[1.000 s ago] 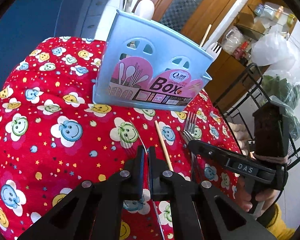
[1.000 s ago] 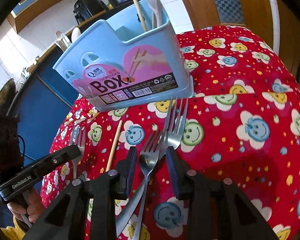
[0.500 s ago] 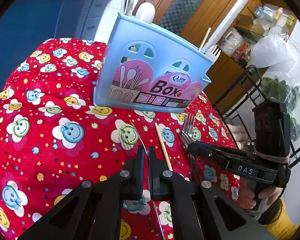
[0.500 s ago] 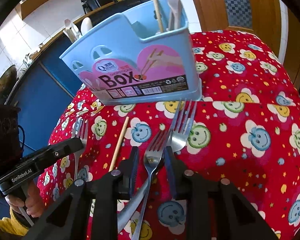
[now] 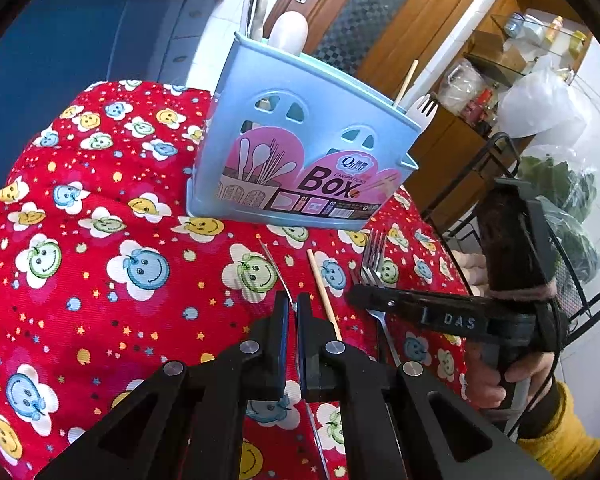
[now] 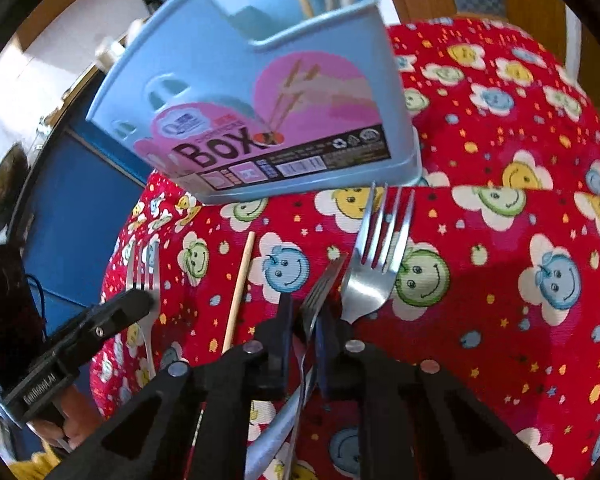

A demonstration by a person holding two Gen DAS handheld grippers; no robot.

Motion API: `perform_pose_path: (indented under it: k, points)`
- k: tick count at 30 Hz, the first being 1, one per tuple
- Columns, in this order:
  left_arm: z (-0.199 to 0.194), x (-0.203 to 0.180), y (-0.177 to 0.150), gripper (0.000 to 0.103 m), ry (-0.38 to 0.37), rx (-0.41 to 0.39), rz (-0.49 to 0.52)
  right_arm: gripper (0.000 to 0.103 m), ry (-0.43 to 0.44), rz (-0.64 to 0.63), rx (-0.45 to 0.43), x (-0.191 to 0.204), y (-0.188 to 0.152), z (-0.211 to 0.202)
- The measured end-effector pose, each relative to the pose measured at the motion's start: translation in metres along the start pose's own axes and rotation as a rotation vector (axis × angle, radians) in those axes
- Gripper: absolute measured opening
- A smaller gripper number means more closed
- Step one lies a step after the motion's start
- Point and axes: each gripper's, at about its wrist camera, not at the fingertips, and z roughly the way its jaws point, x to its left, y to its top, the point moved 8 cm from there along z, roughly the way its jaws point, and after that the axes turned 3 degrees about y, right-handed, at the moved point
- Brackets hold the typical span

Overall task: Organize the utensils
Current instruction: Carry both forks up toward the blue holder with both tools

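Note:
A light blue utensil box [image 5: 300, 160] stands on the red smiley tablecloth, with spoons, a chopstick and a white fork in it; it also shows in the right wrist view [image 6: 268, 112]. My left gripper [image 5: 293, 312] is shut on a thin metal fork [image 5: 274, 266] seen edge-on, low over the cloth. My right gripper [image 6: 302, 316] is shut on a steel fork [image 6: 320, 292], turned on edge. A second steel fork [image 6: 376, 264] lies on the cloth beside it. A wooden chopstick [image 6: 240, 284] lies between the grippers; it also shows in the left wrist view [image 5: 324, 294].
The red tablecloth [image 5: 80, 280] covers a small table. A blue cabinet [image 5: 60, 60] stands to the left. A black wire rack [image 5: 500, 184] with bags stands past the table's right edge. Wooden doors are behind the box.
My right gripper has closed on the fork and tipped it on edge, and has moved closer to the box. My left gripper stays shut and has edged forward.

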Motion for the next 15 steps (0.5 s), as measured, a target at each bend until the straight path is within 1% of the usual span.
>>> perform_pose_path:
  k: [4, 7, 11, 15]
  points:
    - [-0.006, -0.002, 0.002, 0.003, -0.002, -0.016, 0.004, 0.009, 0.000, 0.016, -0.022, 0.003, -0.001, -0.006]
    - [-0.011, -0.004, 0.004, 0.003, -0.002, -0.033, 0.013, 0.007, 0.030, 0.025, -0.066, 0.009, -0.002, -0.020]
    - [-0.019, -0.008, 0.007, 0.003, 0.005, -0.056, 0.025, 0.005, 0.062, 0.017, -0.154, 0.018, -0.003, -0.048]
    - [-0.028, -0.014, 0.009, 0.002, -0.004, -0.082, 0.034, 0.005, 0.042, -0.008, -0.235, 0.024, -0.009, -0.076]
